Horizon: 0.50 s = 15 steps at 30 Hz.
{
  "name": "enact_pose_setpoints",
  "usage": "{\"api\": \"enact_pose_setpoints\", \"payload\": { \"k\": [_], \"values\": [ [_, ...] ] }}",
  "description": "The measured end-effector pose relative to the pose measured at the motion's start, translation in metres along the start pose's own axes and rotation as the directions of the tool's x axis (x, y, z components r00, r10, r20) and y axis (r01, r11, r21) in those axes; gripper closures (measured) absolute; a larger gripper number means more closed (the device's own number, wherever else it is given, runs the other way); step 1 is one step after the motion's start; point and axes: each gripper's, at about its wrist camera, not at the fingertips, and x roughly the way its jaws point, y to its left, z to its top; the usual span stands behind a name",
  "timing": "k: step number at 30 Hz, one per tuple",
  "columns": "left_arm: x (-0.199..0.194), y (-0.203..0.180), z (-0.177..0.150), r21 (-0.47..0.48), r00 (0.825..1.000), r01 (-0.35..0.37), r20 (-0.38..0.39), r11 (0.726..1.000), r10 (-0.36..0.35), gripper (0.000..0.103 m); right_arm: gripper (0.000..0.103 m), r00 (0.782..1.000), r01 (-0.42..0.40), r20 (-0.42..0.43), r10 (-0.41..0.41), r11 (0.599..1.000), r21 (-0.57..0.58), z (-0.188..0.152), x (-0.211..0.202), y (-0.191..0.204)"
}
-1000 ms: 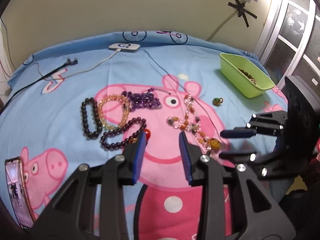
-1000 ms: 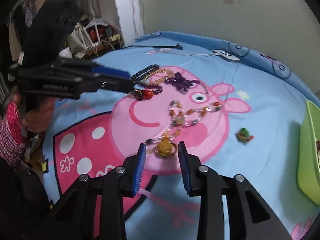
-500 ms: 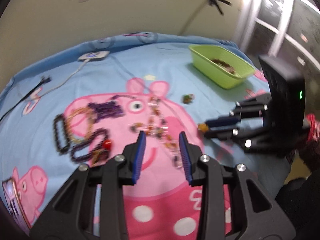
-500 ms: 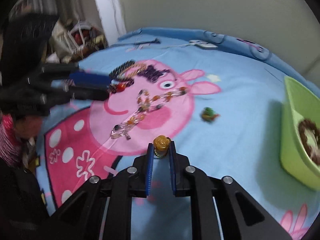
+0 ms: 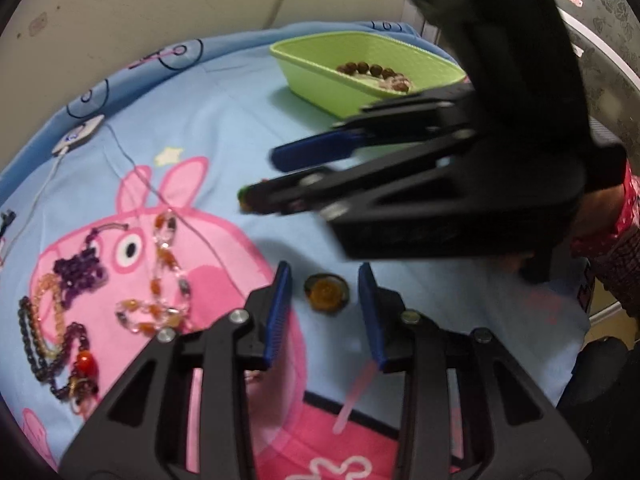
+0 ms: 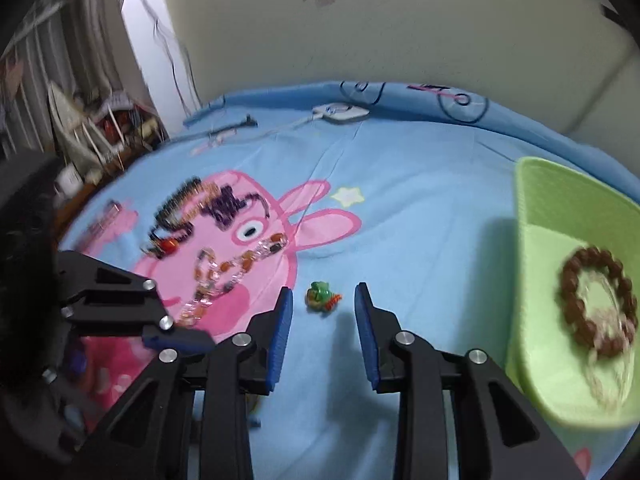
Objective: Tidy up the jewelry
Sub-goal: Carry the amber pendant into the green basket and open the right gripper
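Observation:
An amber ring (image 5: 327, 292) lies on the blue cartoon sheet between the tips of my open left gripper (image 5: 324, 294). My right gripper (image 6: 323, 302) is open, with a small green charm (image 6: 320, 295) on the sheet between its tips; it also shows in the left wrist view (image 5: 292, 172), reaching in from the right. A green tray (image 6: 568, 216) at the right holds a brown bead bracelet (image 6: 596, 300). A clear and orange bead chain (image 5: 160, 280) and purple and dark bead bracelets (image 5: 68, 300) lie on the pink figure at the left.
A white charger (image 6: 340, 113) with its cable and a black cable (image 6: 236, 126) lie near the far edge of the sheet by the wall. Clutter stands off the sheet's left side in the right wrist view.
My right gripper has opened and let go of the amber ring, which now lies on the sheet, and has moved over the green charm. My left gripper has swung right to the ring.

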Motion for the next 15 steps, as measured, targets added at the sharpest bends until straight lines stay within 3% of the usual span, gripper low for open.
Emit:
{"api": "enact_pose_setpoints", "payload": {
  "k": [3,4,5,9,12,15],
  "values": [
    [-0.002,0.005,-0.004,-0.024,1.0,0.017,0.017,1.0,-0.016,0.071,0.091,0.999,-0.01,-0.045,0.01,1.0,0.001,0.004,0.013,0.001],
    [-0.002,0.007,-0.005,-0.03,1.0,0.014,0.023,0.999,-0.013,0.082,0.096,0.998,-0.019,-0.052,0.018,1.0,-0.006,0.006,0.015,0.0],
    [-0.003,0.009,-0.007,-0.038,1.0,-0.001,0.03,0.999,0.002,0.085,0.103,0.999,-0.011,-0.054,0.01,1.0,-0.018,0.006,0.014,0.001],
    [-0.008,0.019,-0.012,-0.083,0.999,0.031,0.046,0.996,-0.028,0.086,0.103,0.998,-0.033,-0.051,0.032,0.999,-0.01,-0.002,0.003,-0.002],
    [-0.012,0.023,-0.005,-0.096,0.998,0.037,0.055,0.995,-0.031,0.086,0.103,0.996,-0.085,0.031,0.084,0.995,0.052,-0.007,-0.027,-0.012],
    [-0.02,0.03,0.017,-0.105,0.995,0.058,0.092,0.993,-0.048,0.086,0.103,0.987,-0.074,0.151,0.056,0.991,0.116,-0.01,-0.069,-0.031]
  ]
}}
